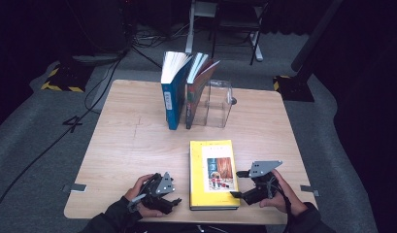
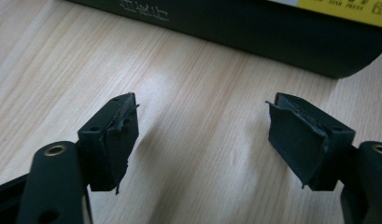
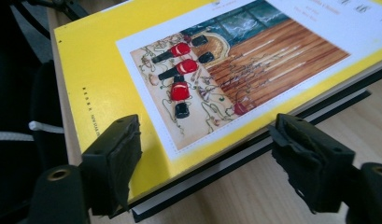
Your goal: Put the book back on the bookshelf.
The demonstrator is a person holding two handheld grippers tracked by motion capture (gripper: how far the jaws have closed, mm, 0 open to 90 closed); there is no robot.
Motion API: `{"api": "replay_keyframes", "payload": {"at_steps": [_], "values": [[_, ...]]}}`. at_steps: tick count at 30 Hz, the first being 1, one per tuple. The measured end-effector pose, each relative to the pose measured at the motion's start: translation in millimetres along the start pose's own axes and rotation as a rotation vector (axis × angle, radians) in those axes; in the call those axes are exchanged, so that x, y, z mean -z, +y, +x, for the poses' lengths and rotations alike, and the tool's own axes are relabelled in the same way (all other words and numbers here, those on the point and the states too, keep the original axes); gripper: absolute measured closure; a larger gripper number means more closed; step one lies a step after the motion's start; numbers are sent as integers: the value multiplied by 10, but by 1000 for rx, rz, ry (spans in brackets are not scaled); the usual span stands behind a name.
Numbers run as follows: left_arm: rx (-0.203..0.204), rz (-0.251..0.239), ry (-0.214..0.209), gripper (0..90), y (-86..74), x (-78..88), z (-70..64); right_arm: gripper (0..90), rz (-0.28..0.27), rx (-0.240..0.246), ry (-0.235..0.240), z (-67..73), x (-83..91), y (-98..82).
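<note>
Yellow book (image 1: 213,174) lies flat between left gripper (image 1: 171,201) and right gripper (image 1: 239,185), both seemingly wide and empty.

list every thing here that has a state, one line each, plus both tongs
yellow book: closed, lying flat on the table, cover up
blue book: upright, pages fanned at the top
red-spined book: upright beside the blue one, leaning on the clear stand
clear stand: upright
left tongs: open, nothing between them, over bare table
right tongs: open, at the yellow book's near corner, not gripping it
</note>
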State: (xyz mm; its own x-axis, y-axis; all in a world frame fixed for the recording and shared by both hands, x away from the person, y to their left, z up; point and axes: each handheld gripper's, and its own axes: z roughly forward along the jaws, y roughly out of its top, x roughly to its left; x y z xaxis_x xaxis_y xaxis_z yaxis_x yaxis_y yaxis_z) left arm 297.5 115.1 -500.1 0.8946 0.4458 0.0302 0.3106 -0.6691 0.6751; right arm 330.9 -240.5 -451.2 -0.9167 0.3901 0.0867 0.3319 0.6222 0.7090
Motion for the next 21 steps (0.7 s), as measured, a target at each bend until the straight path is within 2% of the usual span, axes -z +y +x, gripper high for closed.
{"api": "replay_keyframes", "payload": {"at_steps": [1, 2, 7, 10, 13, 16, 21], "values": [[30, -16, -30, 238, -12, -26, 14, 219, 3, -16, 12, -21, -5, -6], [27, -28, -30, 227, -17, -41, 19, 196, 7, -35, 27, -47, -16, -14], [18, -26, -40, 186, 14, -77, 39, 125, 27, -112, 94, -175, -78, -41], [14, -26, -46, 184, 25, -88, 50, 139, 26, -91, 115, -192, -90, -30], [12, -27, -47, 183, 30, -93, 55, 151, 19, -72, 117, -176, -97, -16], [14, -26, -47, 183, 37, -100, 57, 148, 29, -60, 105, -153, -101, 8], [14, -24, -44, 184, 55, -114, 60, 159, 46, -9, 70, -114, -77, 58]]}}
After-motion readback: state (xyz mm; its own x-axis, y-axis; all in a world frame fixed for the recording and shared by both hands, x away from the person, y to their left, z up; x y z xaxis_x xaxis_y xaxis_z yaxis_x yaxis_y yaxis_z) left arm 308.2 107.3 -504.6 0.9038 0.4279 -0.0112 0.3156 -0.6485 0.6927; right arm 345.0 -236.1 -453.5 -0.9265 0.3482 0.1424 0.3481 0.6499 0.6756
